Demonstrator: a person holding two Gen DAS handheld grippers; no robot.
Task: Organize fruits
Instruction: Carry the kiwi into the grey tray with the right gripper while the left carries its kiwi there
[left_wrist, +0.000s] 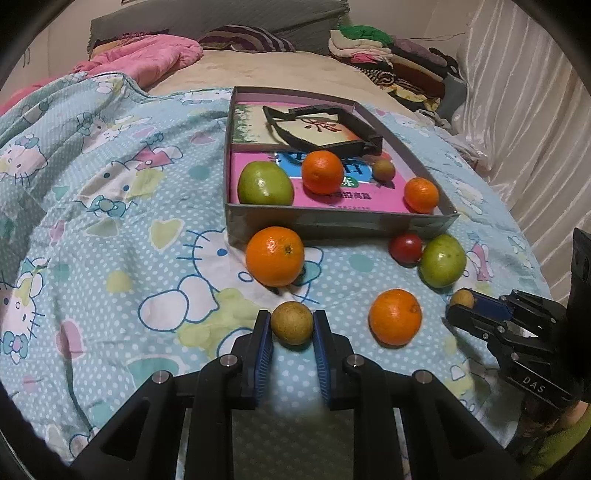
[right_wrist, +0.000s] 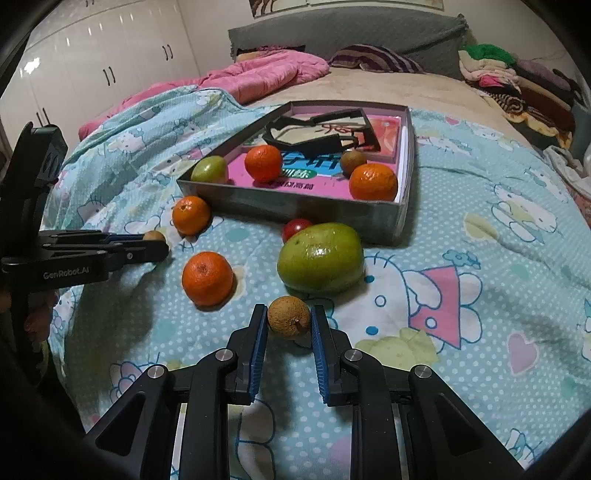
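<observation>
A bed covered with a light-blue cartoon-cat printed quilt (left_wrist: 110, 206) is seen in both wrist views, with a pink crumpled blanket (left_wrist: 147, 55) and a pile of folded clothes (left_wrist: 388, 55) at its far end. White glossy wardrobe doors (right_wrist: 103, 66) are seen at the left of the right wrist view.

A shallow grey cardboard box lid (left_wrist: 332, 221) is laid on the quilt; a pink book and a black angular frame (left_wrist: 325, 129) lie inside it. Held in the box: a green oval fruit (left_wrist: 265, 183), two small oranges (left_wrist: 322, 171) (left_wrist: 421, 195) and one small brown round fruit (left_wrist: 383, 169).

Outside, just before the box wall: a larger orange (left_wrist: 274, 256) close to the wall, a red cherry tomato (left_wrist: 405, 248) touching a second green fruit (left_wrist: 442, 260), and a further orange (left_wrist: 394, 316) nearer the tools. That green fruit (right_wrist: 320, 257) sits directly between the right tool and the box.

The left tool (left_wrist: 291, 325) is partly closed, both blue pads against a brown rough-skinned longan (left_wrist: 291, 322) that rests on the quilt. The right tool (right_wrist: 289, 319) brackets another brown longan with a short stem (right_wrist: 289, 316); the left pad meets it, a thin gap shows at the right pad, so a firm grip cannot be told.
</observation>
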